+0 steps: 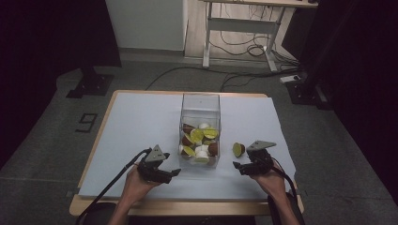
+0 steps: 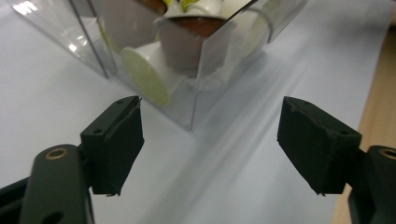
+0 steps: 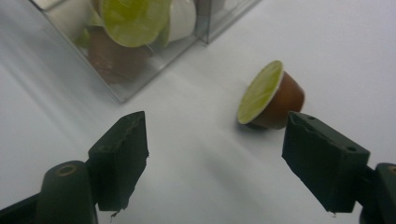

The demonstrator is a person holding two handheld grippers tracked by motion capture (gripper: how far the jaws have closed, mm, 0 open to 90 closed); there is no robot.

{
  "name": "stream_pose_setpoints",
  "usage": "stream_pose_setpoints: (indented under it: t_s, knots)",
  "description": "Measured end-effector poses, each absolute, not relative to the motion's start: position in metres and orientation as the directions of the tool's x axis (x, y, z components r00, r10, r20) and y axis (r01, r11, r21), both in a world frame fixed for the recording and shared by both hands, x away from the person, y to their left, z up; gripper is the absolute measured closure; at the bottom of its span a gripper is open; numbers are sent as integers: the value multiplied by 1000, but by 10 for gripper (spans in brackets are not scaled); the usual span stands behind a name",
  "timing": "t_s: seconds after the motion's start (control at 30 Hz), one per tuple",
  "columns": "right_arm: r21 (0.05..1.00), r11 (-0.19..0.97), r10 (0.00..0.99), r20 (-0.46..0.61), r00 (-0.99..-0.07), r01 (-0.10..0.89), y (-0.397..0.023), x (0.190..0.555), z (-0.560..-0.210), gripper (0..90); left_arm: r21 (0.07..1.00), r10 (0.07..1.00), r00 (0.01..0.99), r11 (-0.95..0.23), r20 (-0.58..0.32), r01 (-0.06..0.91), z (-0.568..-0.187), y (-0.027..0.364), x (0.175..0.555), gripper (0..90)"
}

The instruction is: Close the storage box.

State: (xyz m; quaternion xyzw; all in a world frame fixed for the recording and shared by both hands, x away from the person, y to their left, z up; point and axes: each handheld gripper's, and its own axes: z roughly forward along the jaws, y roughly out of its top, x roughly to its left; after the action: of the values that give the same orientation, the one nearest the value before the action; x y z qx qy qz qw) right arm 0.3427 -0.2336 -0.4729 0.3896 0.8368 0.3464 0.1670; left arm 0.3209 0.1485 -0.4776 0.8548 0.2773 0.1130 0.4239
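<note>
Counter [image 1: 141,122]: one, wooden-edged, covered by one pale sheet that carries everything else.

Clear box [image 1: 200,105]: one, square in plan, tall transparent walls, open at the top, standing upright at mid-counter. Its corner sits just ahead of the left tongs in the left gripper view.

Capsules in box [image 1: 199,140]: heaped together. From the high view, roughly four green lids, about three brown bodies and several white ones; exact count cannot be told because they overlap. No common orientation, lids face various ways.

Loose capsule [image 3: 271,95]: one, brown body with lime-green foil lid. Lies on its side on the sheet, just to the right of the box's near right corner and apart from its wall. Long axis roughly level with the counter. In the right gripper view the lid faces left and slightly toward the camera, the narrow base points right. In the high view the lid shows as a green disc [image 1: 238,149].

Tongs: two, one per hand.
- Left tongs [image 2: 210,140]: jaws moderately wide, nothing between the pads; box corner is beyond the tips, not touched.
- Right tongs [image 3: 215,154]: jaws moderately wide, nothing gripped; loose capsule lies just beyond the right-hand pad, apart from it.

Both tongs sit near the front of the counter, flanking the box [image 1: 157,169] [image 1: 251,166].
</note>
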Motion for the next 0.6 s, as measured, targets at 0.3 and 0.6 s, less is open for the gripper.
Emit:
stream_pose_setpoints:
  t_s: [0.3, 0.6]
  knots:
    - [729, 457, 729, 22, -684, 510, -223, 339, -468, 291, 787, 539, 841, -504, -36, 357, -472, 139, 320, 271]
    - [750, 455, 696, 36, -718, 479, -212, 336, -462, 401, 786, 533, 846, -515, -19, 342, -470, 135, 321, 344]
